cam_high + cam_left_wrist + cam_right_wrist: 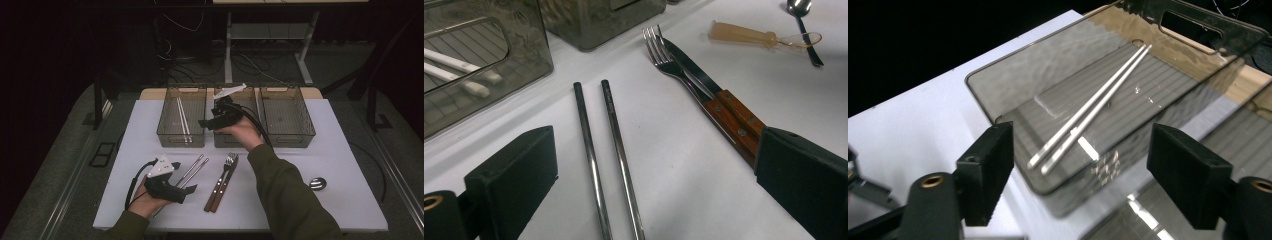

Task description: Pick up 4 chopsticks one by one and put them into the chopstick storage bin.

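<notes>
Two dark metal chopsticks (194, 167) (616, 135) lie side by side on the white table (320, 150). My left gripper (187, 189) (654, 165) rests low at the front left, open, its jaws standing either side of the chopsticks without touching them. My right gripper (206, 122) (1078, 165) hovers open over the near edge of the left smoky bin (180, 139) (998, 85), with nothing between its jaws. Inside that bin lies a pair of white chopsticks (182, 117) (1088, 112) (454, 62).
A fork (230, 160) (659, 50) and a knife (694, 70) with wooden handles (215, 195) lie right of the metal chopsticks. A middle bin (227, 140) and a right bin (290, 135) stand at the back. A spoon (317, 183) (804, 15) and an amber plastic utensil (744, 35) lie farther right.
</notes>
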A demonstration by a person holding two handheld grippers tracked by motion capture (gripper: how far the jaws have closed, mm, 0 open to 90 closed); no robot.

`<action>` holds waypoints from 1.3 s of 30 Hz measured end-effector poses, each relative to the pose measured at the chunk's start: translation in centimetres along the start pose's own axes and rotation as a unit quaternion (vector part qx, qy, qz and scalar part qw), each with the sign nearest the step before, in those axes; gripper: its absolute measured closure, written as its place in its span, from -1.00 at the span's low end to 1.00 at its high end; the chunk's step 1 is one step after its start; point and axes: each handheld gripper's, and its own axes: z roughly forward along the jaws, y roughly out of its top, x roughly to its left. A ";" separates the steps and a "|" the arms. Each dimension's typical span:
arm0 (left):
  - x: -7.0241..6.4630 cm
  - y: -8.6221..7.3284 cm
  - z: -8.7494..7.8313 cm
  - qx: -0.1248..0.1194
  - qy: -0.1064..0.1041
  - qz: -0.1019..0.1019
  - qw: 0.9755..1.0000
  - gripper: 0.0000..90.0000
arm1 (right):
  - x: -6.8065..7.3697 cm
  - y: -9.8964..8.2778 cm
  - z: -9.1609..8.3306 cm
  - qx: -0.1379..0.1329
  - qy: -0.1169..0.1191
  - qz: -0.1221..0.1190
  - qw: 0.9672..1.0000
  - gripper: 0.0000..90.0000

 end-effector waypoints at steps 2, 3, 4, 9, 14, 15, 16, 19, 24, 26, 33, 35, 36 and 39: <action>-0.1 0.0 0.0 0.003 0.001 0.000 1.000 -0.95 | 0.0 -0.6 -0.8 -0.010 0.000 0.000 1.000 -0.57; -0.1 0.0 -0.1 0.006 0.001 -0.001 1.000 -0.94 | 0.0 -0.9 -1.1 -0.013 0.000 -0.001 1.000 -0.57; 0.0 0.0 -0.1 0.010 0.001 0.002 1.000 -0.94 | -0.1 -1.1 -1.5 -0.013 -0.001 -0.002 1.000 -0.58; 0.0 -0.1 -0.1 0.010 0.001 0.003 1.000 -0.94 | 0.0 -2.3 -2.7 -0.003 -0.027 -0.011 1.000 -0.65; -0.1 -0.1 -0.1 0.013 0.002 0.005 1.000 -0.94 | -0.1 -3.6 -4.2 -0.010 -0.037 -0.009 0.999 -0.65; -0.1 -0.1 -0.1 0.012 0.002 0.004 1.000 -0.94 | -0.1 -3.9 -4.5 -0.013 -0.037 -0.010 0.999 -0.65; 0.0 -0.1 0.0 0.012 0.002 0.004 1.000 -0.94 | -0.1 -4.1 -4.8 -0.017 -0.038 -0.008 0.999 -0.67; 0.0 -0.1 0.0 0.011 0.003 0.005 1.000 -0.94 | -0.1 -4.7 -5.6 -0.029 -0.041 0.000 0.999 -0.72; 0.0 -0.1 0.0 0.011 0.003 0.006 1.000 -0.94 | 0.0 -5.7 -7.3 -0.042 -0.060 0.003 0.997 -0.76; -0.1 -0.1 -0.1 0.010 0.003 0.006 1.000 -0.94 | 0.0 -6.2 -8.0 -0.043 -0.060 0.006 0.997 -0.78; -0.1 -0.1 0.0 0.010 0.003 0.006 1.000 -0.94 | -0.2 -8.4 -9.7 -0.043 -0.060 0.004 0.997 -0.78; -0.1 -0.1 0.0 0.011 0.003 0.003 1.000 -0.94 | -0.2 -9.1 -10.2 -0.048 -0.058 0.000 0.997 -0.77; -0.1 -0.1 0.0 0.010 0.003 0.004 1.000 -0.94 | -0.2 -9.5 -10.4 -0.050 -0.061 0.000 0.997 -0.77; -0.1 -0.1 0.0 0.013 0.003 0.008 1.000 -0.94 | -0.2 -11.0 -10.9 -0.056 -0.072 0.006 0.996 -0.77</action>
